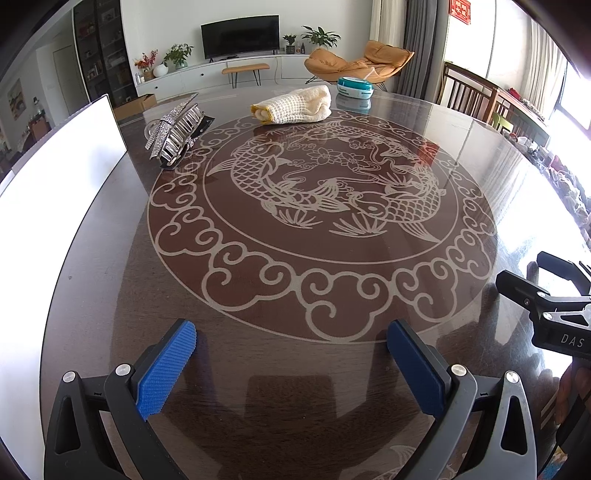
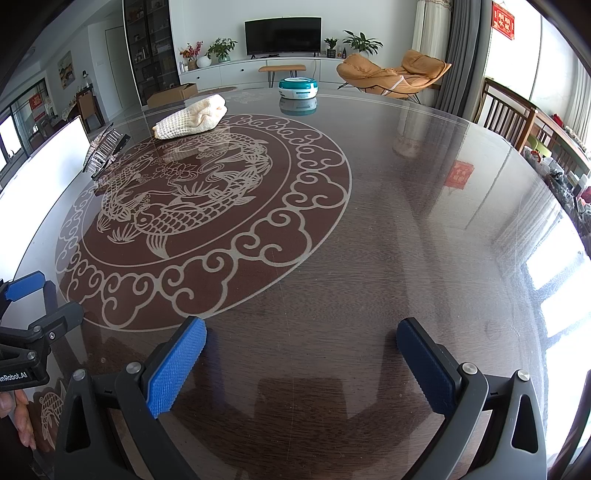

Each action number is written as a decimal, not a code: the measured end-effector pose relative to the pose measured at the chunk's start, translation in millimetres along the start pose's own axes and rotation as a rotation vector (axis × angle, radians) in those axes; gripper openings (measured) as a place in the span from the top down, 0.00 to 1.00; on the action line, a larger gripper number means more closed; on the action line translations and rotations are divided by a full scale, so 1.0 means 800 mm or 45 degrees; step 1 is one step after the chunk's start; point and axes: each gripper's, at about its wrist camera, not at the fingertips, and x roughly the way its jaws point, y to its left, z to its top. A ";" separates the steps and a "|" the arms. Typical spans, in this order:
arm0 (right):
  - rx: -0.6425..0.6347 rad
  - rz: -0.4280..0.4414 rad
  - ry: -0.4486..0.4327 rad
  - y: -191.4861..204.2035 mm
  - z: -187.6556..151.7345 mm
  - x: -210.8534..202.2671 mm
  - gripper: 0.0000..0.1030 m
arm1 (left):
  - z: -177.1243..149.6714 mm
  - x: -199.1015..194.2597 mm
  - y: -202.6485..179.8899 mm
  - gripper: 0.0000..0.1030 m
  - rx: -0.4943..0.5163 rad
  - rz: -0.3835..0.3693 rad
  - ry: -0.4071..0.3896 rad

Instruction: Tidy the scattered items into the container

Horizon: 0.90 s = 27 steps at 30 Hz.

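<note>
Far left, a white container (image 1: 62, 177) with its flat wall standing at the table's edge, seen again as a bright panel (image 2: 48, 162) from the right wrist view. Just beside it, a rhinestone hair claw clip (image 1: 176, 134) lying on its side on the dark glass-topped round table (image 1: 332, 354), at the outer scroll border of the etched fish medallion (image 1: 325, 192); from the right wrist view only partly made out (image 2: 105, 147), next to the white wall. Further right and toward the far side, a rolled cream waffle-weave cloth (image 1: 295, 105) resting on the medallion's rim, also visible (image 2: 192, 118) in the right wrist view. Beyond that, near the far edge, a small round teal-and-white case (image 1: 354, 88), well apart from the cloth and mirrored in the glass (image 2: 298, 88). Nearest the camera, the left gripper (image 1: 291, 347) hovering over bare tabletop, blue pads spread wide with nothing between them. To its right, the right gripper (image 2: 301, 345), likewise spread wide and empty above the table, its black frame also poking in at the right edge of the left wrist view. Behind the table, a television (image 1: 240, 36) on a white cabinet and an orange lounge chair (image 1: 358, 61).
</note>
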 end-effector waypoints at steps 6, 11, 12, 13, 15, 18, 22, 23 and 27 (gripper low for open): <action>0.000 0.000 0.000 0.000 0.000 0.000 0.00 | 0.012 0.008 0.010 0.00 -0.008 0.010 0.006; 0.000 0.001 0.000 0.000 0.000 0.000 0.00 | 0.019 0.013 0.017 0.00 -0.012 0.013 0.006; 0.000 0.001 0.000 0.000 0.000 0.000 0.00 | 0.019 0.013 0.017 0.00 -0.012 0.013 0.005; 0.000 0.001 0.000 0.000 0.000 0.000 0.00 | 0.020 0.013 0.017 0.00 -0.012 0.013 0.005; 0.000 0.001 0.000 0.000 0.000 0.000 0.00 | 0.020 0.013 0.017 0.00 -0.012 0.013 0.006; 0.000 0.001 0.000 0.000 0.000 0.000 0.00 | 0.019 0.013 0.017 0.00 -0.013 0.013 0.006; 0.000 0.001 0.000 -0.001 0.000 0.000 0.00 | 0.019 0.013 0.018 0.00 -0.006 0.008 0.013; 0.000 0.001 0.000 -0.001 0.000 0.000 0.00 | 0.019 0.012 0.019 0.00 0.014 -0.004 0.025; 0.000 0.001 0.000 -0.001 0.000 0.000 0.00 | 0.024 0.016 0.045 0.00 0.030 -0.018 0.055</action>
